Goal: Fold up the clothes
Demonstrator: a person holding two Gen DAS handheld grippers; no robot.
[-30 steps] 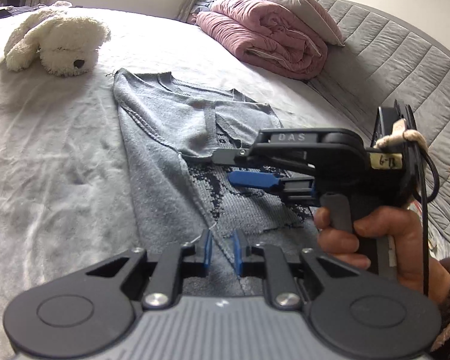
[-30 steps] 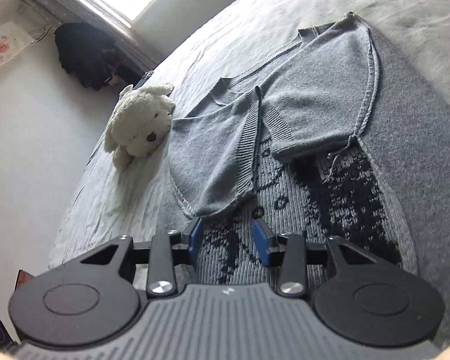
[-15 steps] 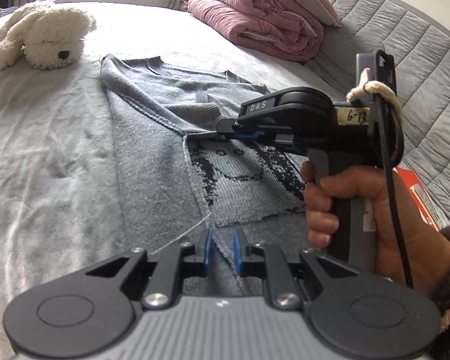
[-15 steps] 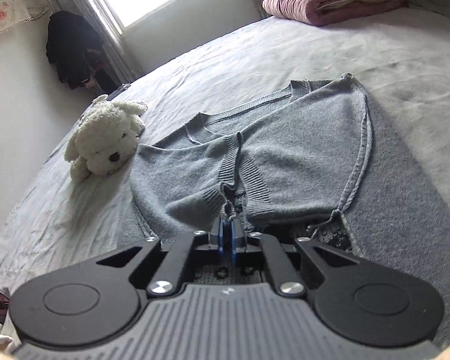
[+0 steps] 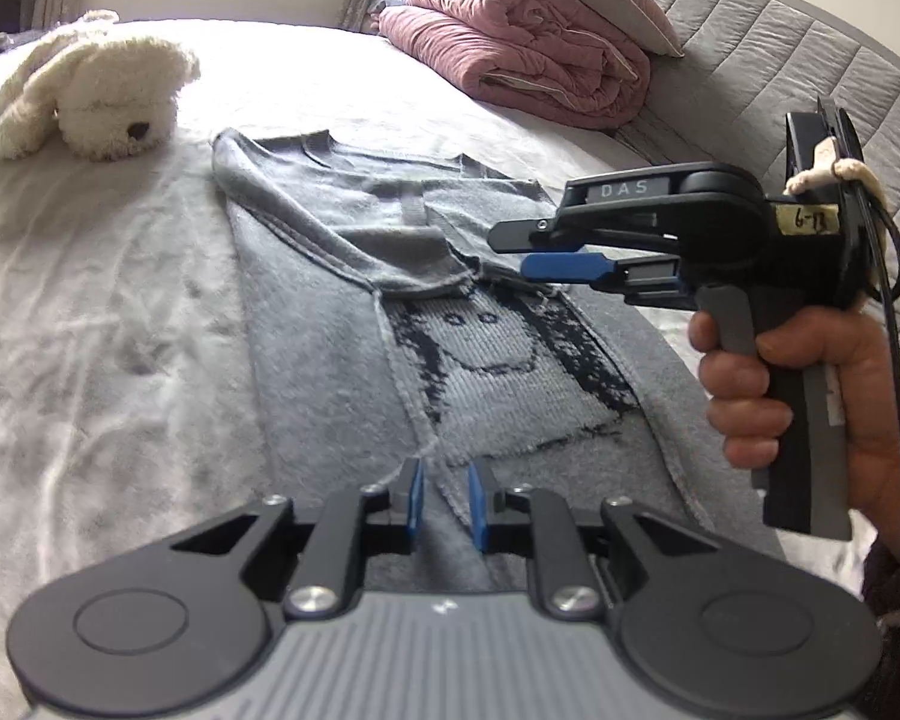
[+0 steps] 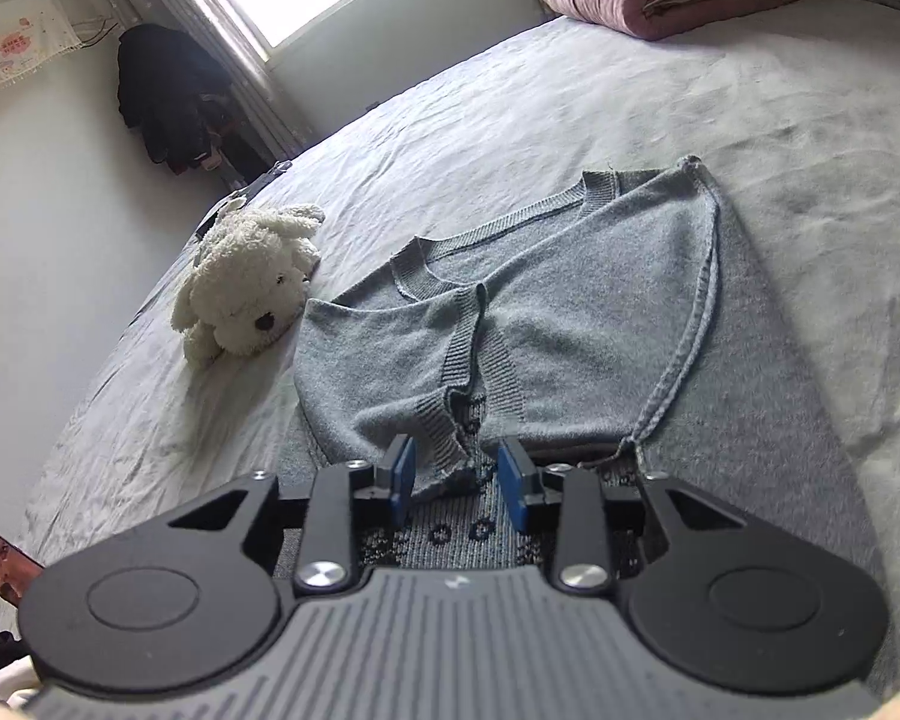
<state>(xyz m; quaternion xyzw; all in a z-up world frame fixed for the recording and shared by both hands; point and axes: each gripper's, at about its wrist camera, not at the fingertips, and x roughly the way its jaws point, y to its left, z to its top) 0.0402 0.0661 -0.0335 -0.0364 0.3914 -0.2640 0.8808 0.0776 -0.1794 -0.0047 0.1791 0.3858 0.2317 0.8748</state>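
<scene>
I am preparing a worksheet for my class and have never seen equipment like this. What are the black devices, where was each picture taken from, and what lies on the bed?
There is no robot: a person holds a two-fingered tool in each hand, with a camera on each looking along its blue-tipped fingers.

One picture comes from the left hand-held gripper, which hovers open over the lower part of a grey sweater. It also shows the right hand-held gripper from the side, gripped by the person's hand.

The other picture comes from the right hand-held gripper, open around a folded-in sleeve cuff, not clamping it.

On the white bed sheet lie the sweater, sleeves folded in, a white plush dog and a folded pink quilt.
</scene>
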